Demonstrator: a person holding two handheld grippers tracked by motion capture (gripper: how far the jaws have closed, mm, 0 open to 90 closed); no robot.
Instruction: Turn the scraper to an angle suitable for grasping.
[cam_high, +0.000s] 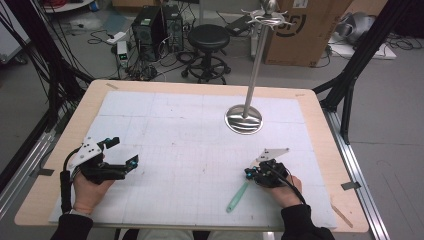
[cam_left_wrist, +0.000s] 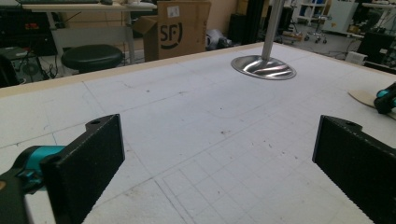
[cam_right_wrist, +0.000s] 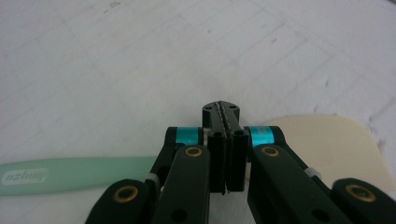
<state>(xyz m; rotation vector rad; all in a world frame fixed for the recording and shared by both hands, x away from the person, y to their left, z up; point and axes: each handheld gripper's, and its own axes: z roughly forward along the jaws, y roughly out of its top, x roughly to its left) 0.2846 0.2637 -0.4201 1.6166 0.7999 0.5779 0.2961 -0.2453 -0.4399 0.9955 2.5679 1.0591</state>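
Right gripper is sitting with its jaws pinched fully together on nothing, hovering right over the pale green plastic spatula with the cream blade lying flat on the white gridded mat. Left gripper is resting wide open, well apart.

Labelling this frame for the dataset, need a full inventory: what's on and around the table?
Pale green plastic spatula: 1, flat on the mat, cream blade end under the right gripper.
Polished steel stand with round base: 1, silver, upright, far right of the mat.
White gridded mat: 1, covers the wooden table.
Black round stool: 1, on the floor beyond the table.
Brown cardboard box: 1, floor, far right.
Black computer towers: 2, floor, far left.
Left gripper: black, jaws open, near left.
Right gripper: black, jaws shut, near right.
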